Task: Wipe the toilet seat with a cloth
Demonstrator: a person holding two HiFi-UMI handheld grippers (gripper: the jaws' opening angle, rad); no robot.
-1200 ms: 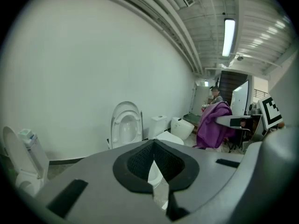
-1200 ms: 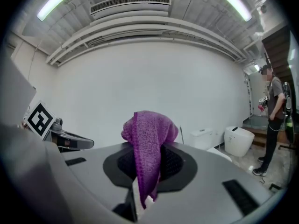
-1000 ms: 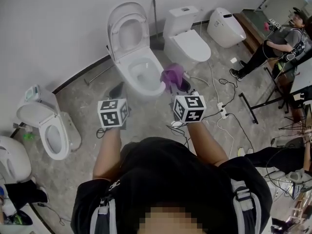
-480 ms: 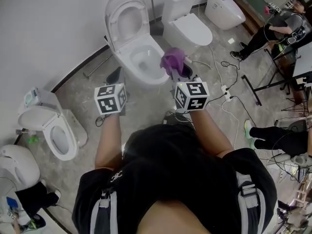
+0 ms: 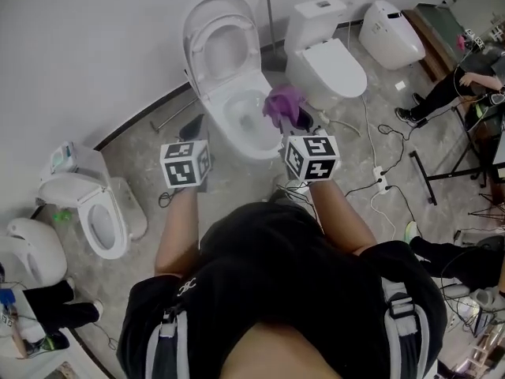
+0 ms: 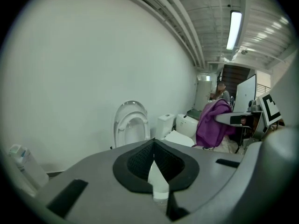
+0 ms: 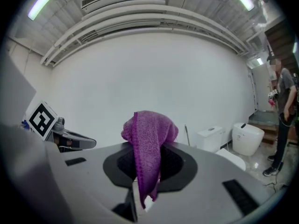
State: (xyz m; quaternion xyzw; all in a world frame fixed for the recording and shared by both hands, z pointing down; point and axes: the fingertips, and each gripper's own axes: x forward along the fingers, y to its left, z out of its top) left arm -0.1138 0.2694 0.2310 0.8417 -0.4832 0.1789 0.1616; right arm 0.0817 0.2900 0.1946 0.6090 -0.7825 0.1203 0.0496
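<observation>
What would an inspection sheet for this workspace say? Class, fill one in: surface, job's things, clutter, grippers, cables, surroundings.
Surface: grey floor, stone-patterned.
Job's things: white toilet, lid raised; purple cloth, not yet on the toilet.
Clutter: thin rod leaning on the wall behind the toilet.
Grippers: right gripper shut on the cloth; left gripper shut, empty.
Cables: power strip and loose cables on the floor at right.
Surroundings: other toilets on both sides; a person at far right.

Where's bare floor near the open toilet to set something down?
Bare floor lies between the open toilet and the smaller toilet at left. Right of the open toilet is crowded: cables and a power strip run past the closed toilet.
</observation>
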